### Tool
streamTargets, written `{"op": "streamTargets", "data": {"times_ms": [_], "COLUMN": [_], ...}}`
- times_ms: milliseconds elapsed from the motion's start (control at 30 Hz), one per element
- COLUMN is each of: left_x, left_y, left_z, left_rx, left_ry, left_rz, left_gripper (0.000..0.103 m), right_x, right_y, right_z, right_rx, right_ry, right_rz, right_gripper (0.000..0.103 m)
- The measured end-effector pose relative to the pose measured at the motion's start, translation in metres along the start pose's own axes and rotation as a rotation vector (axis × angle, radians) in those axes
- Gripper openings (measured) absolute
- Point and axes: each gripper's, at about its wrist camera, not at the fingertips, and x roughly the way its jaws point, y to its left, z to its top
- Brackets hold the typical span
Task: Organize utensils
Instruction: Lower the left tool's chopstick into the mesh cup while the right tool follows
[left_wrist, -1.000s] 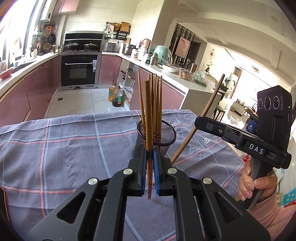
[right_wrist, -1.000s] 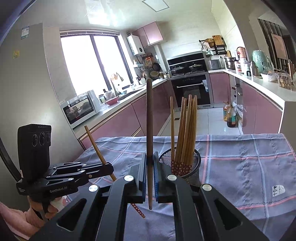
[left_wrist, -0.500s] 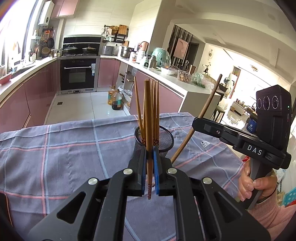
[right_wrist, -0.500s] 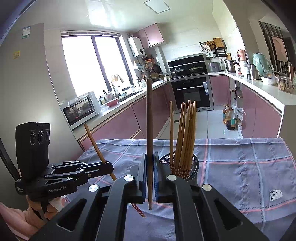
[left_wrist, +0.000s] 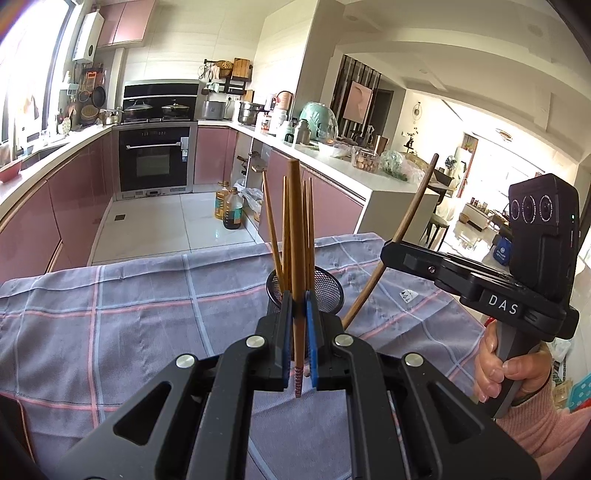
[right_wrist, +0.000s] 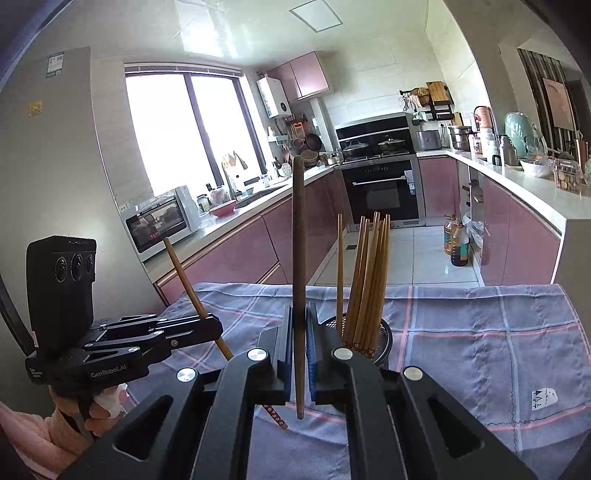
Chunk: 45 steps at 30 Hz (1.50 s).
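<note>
A black mesh holder (left_wrist: 327, 291) stands on the checked cloth with several wooden chopsticks (left_wrist: 308, 229) upright in it. My left gripper (left_wrist: 298, 299) sits just in front of the holder, shut on a brown chopstick (left_wrist: 295, 236) with a patterned lower tip. In the right wrist view my right gripper (right_wrist: 299, 310) is shut on a darker chopstick (right_wrist: 298, 240) held upright, left of the holder (right_wrist: 384, 338). Each gripper also shows in the other's view: the right gripper (left_wrist: 388, 251) with its slanted stick, and the left gripper (right_wrist: 218, 328) with its stick (right_wrist: 184, 273).
The table is covered by a grey-blue cloth with pink stripes (left_wrist: 129, 314). Behind it are pink kitchen cabinets, an oven (left_wrist: 153, 162) and oil bottles (left_wrist: 229, 210) on the floor. A hand in a pink sleeve (left_wrist: 517, 373) grips the right handle.
Both views have shifted only slightly. Each gripper keeps its chopstick near the holder.
</note>
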Motion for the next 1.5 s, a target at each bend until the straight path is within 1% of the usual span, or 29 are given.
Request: {"op": "streamTargets", "data": {"times_ms": [133,800,1200,1500], "left_x": [0.0,-0.005,-0.01,-0.012], "left_y": [0.0,-0.013,-0.011,-0.012], "left_z": [0.004,0.017,0.034,0.044], "left_rx": [-0.001,0.041,0.039,0.039], "left_ry": [-0.001,-0.031,-0.074,-0.103], "left_rz": [-0.014,-0.004,-0.004,-0.014], "left_gripper": [0.008,0.008,0.008,0.008], "right_x": [-0.001,-0.002,-0.005,-0.005], "right_y": [-0.002,-0.007,-0.012,-0.018], "right_z": [0.003,0.015,0.037,0.047], "right_rx": [-0.004,-0.017,-0.032,-0.032], "right_ry": [-0.006,-0.024,-0.058,-0.073], "right_rz": [-0.001,0.011,-0.003,-0.006], "right_gripper": [0.006,0.006,0.006,0.006]}}
